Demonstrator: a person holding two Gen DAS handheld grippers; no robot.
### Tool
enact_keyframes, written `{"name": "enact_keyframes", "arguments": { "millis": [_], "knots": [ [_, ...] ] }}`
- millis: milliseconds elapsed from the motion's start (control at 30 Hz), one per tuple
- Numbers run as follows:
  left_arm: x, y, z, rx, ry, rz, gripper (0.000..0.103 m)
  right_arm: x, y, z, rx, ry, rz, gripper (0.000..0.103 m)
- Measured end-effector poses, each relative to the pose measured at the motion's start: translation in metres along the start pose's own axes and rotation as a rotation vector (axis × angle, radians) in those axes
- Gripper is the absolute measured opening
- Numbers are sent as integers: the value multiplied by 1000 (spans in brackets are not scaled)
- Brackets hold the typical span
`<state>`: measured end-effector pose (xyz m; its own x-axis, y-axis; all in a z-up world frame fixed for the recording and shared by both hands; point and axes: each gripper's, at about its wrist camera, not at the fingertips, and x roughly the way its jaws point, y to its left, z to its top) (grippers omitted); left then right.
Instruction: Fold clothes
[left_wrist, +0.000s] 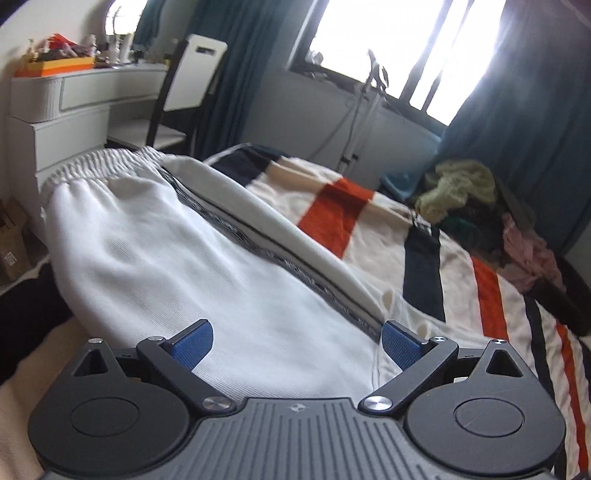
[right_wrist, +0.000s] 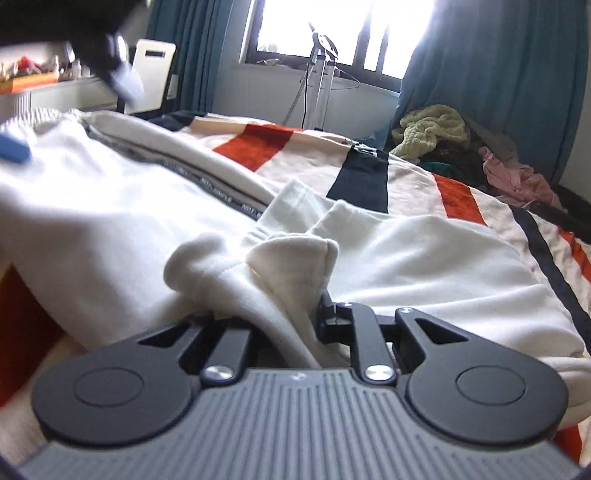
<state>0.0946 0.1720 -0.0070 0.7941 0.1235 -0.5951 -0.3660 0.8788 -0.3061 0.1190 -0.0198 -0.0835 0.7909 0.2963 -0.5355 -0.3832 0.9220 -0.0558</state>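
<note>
Bed: striped blanket (left_wrist: 369, 206) under everything; a heap of other clothes (right_wrist: 461, 147) sits at the far side.
Garment: white sweatpants (left_wrist: 155, 251) spread across the blanket, elastic waistband (left_wrist: 96, 162) at the far left.
Right gripper (right_wrist: 284, 314): clenched on a bunched fold of the white cloth.
Left gripper (left_wrist: 297, 341): jaws spread wide, holding nothing, over the fabric.
Doing it well: likely keep the pinched layers together, carry them low and evenly, and align edges.

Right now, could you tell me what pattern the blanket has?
Cream blanket with orange and navy stripes; clearest in the left wrist view.
</note>
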Motion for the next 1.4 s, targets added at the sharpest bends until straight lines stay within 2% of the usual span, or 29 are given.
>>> {"name": "enact_keyframes", "arguments": {
  "millis": [67,133,167,200,300,433,567,633,700,800,933,1100,1133,1200,1300,1367,1400],
  "knots": [
    [6,-4,-3,8,21,-12,99,4,1,-1,-1,46,34,40],
    [11,-9,-6,16,41,-25,99,-6,-2,2,16,98,125,73],
    [14,-11,-7,20,51,-31,99,-11,-4,4,25,124,173,78],
    [15,-12,-8,26,52,-35,99,-17,-11,4,36,127,177,83],
    [14,-15,-11,44,60,-59,99,-36,-34,3,70,120,163,83],
    [11,-26,-16,98,67,-37,99,-62,-64,2,115,111,145,83],
    [8,-37,-23,133,75,-93,99,-88,-95,0,160,102,127,83],
    [7,-41,-27,145,79,-139,99,-90,-112,-4,186,69,69,83],
    [9,-46,-31,165,84,-176,98,-83,-130,-9,252,77,12,83],
    [19,-56,-37,205,102,-209,98,-73,-149,-21,327,95,-5,83],
    [32,-69,-44,257,126,-253,97,-54,-157,-35,343,146,-38,85],
    [48,-85,-53,322,157,-307,88,-47,-163,-41,399,156,-36,86],
    [53,-85,-54,326,177,-310,83,-46,-165,-42,415,159,-34,86],
    [58,-86,-58,347,187,-311,82,-42,-170,-45,449,165,-29,86],
    [53,-93,-59,442,167,-331,73,-38,-176,-48,495,173,-17,86],
    [48,-100,-60,521,151,-347,63,-37,-177,-49,511,176,-13,86],
    [45,-104,-60,560,143,-356,63,-37,-177,-49,511,176,-14,86]
  ]
}}
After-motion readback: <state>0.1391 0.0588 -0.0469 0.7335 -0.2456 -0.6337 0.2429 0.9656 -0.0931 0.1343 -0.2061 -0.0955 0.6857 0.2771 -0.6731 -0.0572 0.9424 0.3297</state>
